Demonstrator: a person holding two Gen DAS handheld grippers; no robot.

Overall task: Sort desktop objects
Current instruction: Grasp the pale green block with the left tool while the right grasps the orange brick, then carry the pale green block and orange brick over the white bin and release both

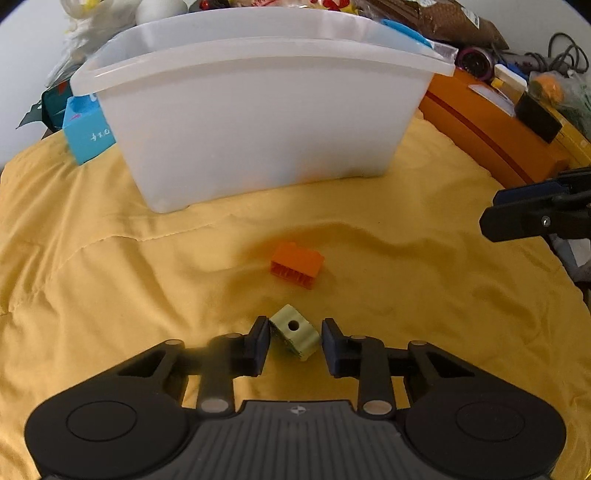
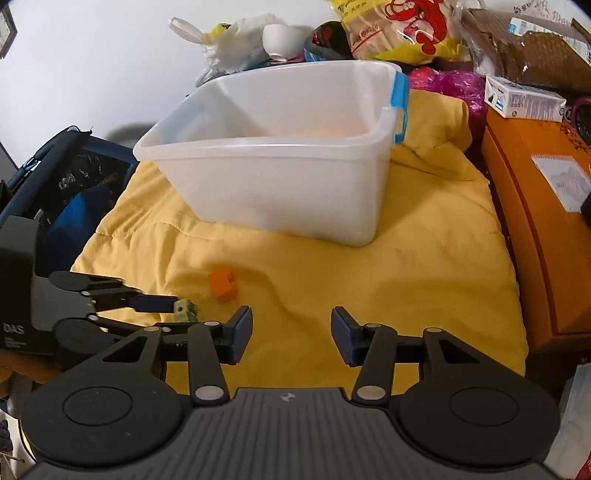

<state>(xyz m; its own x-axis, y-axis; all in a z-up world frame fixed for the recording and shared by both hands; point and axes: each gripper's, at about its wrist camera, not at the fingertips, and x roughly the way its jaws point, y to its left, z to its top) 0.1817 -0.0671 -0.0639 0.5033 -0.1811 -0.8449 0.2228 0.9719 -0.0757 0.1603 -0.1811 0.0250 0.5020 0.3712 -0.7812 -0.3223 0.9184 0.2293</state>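
Note:
A pale green block with a round hole lies tilted on the yellow cloth. My left gripper is shut on it, one pad against each side. From the right wrist view, the left gripper's far finger rests against the green block. An orange brick lies on its side just beyond. Behind it stands a translucent white bin; nothing shows inside it. My right gripper hangs open and empty over bare cloth to the right.
An orange box borders the cloth on the right, with small items on top. A blue carton stands left of the bin. A dark bag sits off the cloth's left edge. Snack bags and clutter pile behind the bin.

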